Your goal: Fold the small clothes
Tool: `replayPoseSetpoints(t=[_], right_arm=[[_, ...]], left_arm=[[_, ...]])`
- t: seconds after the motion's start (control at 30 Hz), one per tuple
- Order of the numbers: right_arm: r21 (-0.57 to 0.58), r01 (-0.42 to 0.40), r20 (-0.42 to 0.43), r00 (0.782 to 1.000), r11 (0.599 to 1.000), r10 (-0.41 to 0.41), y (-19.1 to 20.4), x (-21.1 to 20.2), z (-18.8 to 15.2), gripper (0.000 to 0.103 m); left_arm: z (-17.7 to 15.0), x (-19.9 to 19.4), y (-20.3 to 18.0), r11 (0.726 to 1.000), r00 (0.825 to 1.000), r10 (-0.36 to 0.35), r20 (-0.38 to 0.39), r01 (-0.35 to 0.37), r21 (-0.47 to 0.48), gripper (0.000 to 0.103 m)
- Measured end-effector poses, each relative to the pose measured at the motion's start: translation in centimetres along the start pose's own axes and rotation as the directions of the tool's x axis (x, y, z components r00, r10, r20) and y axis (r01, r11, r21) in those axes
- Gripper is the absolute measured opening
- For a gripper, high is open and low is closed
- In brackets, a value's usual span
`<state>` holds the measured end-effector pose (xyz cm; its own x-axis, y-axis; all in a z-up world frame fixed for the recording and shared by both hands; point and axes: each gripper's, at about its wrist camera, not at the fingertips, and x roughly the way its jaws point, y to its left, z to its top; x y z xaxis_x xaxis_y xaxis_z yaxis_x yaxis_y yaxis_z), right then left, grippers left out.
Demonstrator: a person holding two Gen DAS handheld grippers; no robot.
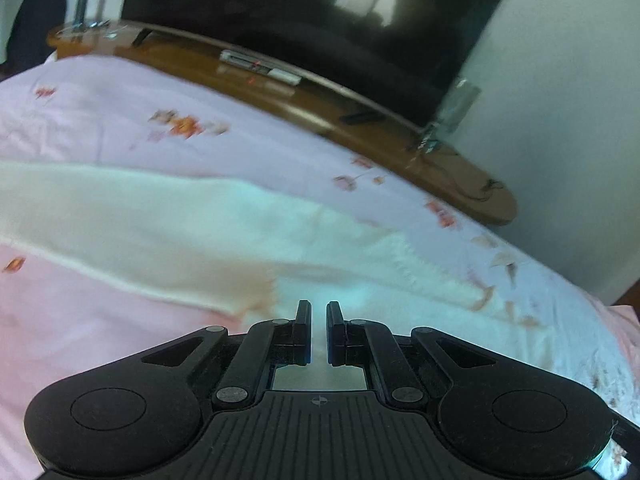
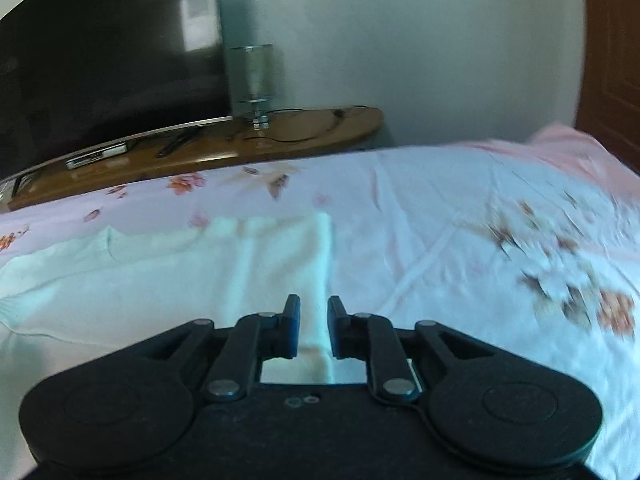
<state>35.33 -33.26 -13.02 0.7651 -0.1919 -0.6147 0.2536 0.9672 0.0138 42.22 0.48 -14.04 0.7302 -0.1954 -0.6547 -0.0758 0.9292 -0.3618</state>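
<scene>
A white garment point(image 1: 168, 216) lies spread on the pink floral bedsheet point(image 1: 120, 92). In the left wrist view its near edge rises in a ridge straight to my left gripper point(image 1: 319, 308). That gripper's jaws stand almost together, pinching the cloth there. In the right wrist view the same garment point(image 2: 160, 276) lies flat, its right edge running down under my right gripper point(image 2: 313, 304). Those jaws stand a little apart, and the cloth edge shows in the gap with no pad pressing on it.
A curved wooden shelf point(image 2: 280, 140) runs along the far side of the bed and carries a dark television point(image 1: 304, 16), cables, remotes and a glass stand point(image 2: 256, 80). The pale wall point(image 2: 420, 60) lies behind. The bedsheet point(image 2: 500, 240) stretches away to the right.
</scene>
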Motion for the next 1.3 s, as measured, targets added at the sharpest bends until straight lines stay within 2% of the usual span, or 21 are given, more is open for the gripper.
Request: replayPoseSetpoints(t=[0.07,0.17,0.27,0.33,0.37,0.4,0.47,0.57,0.6,0.63,0.67,0.73,0.83,0.9,0.97,1.07,1.13,1.17,1.2,1.3], right_arm=[[-0.023,-0.017,-0.017,1.000,1.000,0.016,1.0,1.3,0.7,0.017],[-0.057,-0.029,-0.040,0.999,0.998,0.027,2.2,2.7,1.2,0.019],[-0.066,-0.033,-0.060,0.998,0.997,0.029,2.5,3.8,0.8,0.022],[-0.066,-0.036,-0.086,0.996,0.997,0.030,2.6,4.3,0.1,0.022],[-0.065,-0.042,-0.104,0.994,0.997,0.035,2.5,4.7,-0.3,0.022],[-0.066,-0.043,-0.120,0.992,0.997,0.035,2.4,5.0,-0.7,0.021],[-0.076,-0.047,-0.115,0.993,0.996,0.038,2.3,5.2,-1.2,0.021],[-0.090,-0.053,-0.120,0.992,0.995,0.042,2.3,4.9,-1.3,0.021],[-0.083,-0.056,-0.123,0.991,0.995,0.046,2.2,4.8,-1.1,0.021],[-0.074,-0.058,-0.119,0.992,0.996,0.049,2.1,4.7,-0.9,0.021],[-0.067,-0.061,-0.110,0.993,0.996,0.053,2.1,4.5,-0.7,0.021],[-0.062,-0.058,-0.093,0.994,0.996,0.052,2.2,4.4,-0.3,0.021],[-0.078,-0.050,-0.090,0.995,0.996,0.043,2.8,4.9,-0.2,0.022],[-0.109,-0.044,-0.137,0.990,0.993,0.029,3.4,6.0,-0.7,0.023],[-0.126,-0.035,-0.129,0.992,0.991,0.019,3.8,5.6,-0.8,0.024],[-0.099,-0.089,-0.124,0.989,0.991,0.077,4.4,4.4,-0.6,0.024],[-0.109,-0.101,-0.109,0.990,0.989,0.089,5.3,3.6,-0.4,0.025],[-0.114,-0.111,-0.100,0.990,0.987,0.100,5.9,3.2,-0.2,0.025],[-0.119,-0.124,-0.096,0.989,0.985,0.112,6.6,2.8,0.0,0.025],[-0.140,-0.166,-0.104,0.983,0.976,0.152,8.7,2.0,0.3,0.025]], left_arm=[[0.4,0.8,-0.9,1.000,1.000,-0.008,-0.015,0.008,0.015,0.006],[0.9,3.0,-1.0,1.000,0.995,0.013,-0.100,-0.015,-0.010,0.007],[0.6,4.1,-0.9,0.999,0.990,-0.023,-0.138,0.018,-0.035,0.009],[0.2,4.7,-1.5,0.999,0.992,-0.030,-0.124,0.032,0.013,0.027],[0.1,5.4,-1.4,1.000,0.992,-0.020,-0.124,0.023,0.016,0.052],[0.2,6.4,-0.7,1.000,0.991,-0.008,-0.133,0.006,-0.015,0.056],[0.5,6.9,0.5,0.998,0.995,-0.021,-0.097,0.015,-0.066,0.056],[1.3,6.7,0.6,0.998,0.997,0.044,-0.070,-0.046,-0.031,0.056],[1.4,6.5,0.8,0.996,0.995,0.086,-0.053,-0.087,-0.030,0.056],[1.6,6.4,1.3,0.990,0.991,0.129,-0.047,-0.131,-0.045,0.056],[1.8,6.0,2.1,0.987,0.990,0.132,-0.044,-0.136,-0.089,0.056],[1.8,5.3,2.9,0.985,0.996,0.088,-0.034,-0.092,-0.143,0.056],[1.3,5.2,1.5,0.998,0.998,0.040,-0.055,-0.043,-0.053,0.056],[0.9,6.3,1.2,0.997,0.990,0.073,-0.117,-0.074,-0.003,0.056],[0.9,5.8,1.8,0.997,0.992,0.063,-0.109,-0.066,-0.030,0.056],[1.4,4.1,2.9,0.994,0.990,0.055,-0.126,-0.066,-0.083,0.057],[1.6,3.0,3.8,0.991,0.989,0.062,-0.135,-0.076,-0.106,0.067],[1.7,2.2,4.3,0.990,0.987,0.080,-0.138,-0.095,-0.108,0.084],[1.8,2.0,4.9,0.987,0.986,0.104,-0.130,-0.118,-0.106,0.093],[1.8,-0.6,6.6,0.984,0.985,0.151,-0.080,-0.158,-0.084,0.093]])
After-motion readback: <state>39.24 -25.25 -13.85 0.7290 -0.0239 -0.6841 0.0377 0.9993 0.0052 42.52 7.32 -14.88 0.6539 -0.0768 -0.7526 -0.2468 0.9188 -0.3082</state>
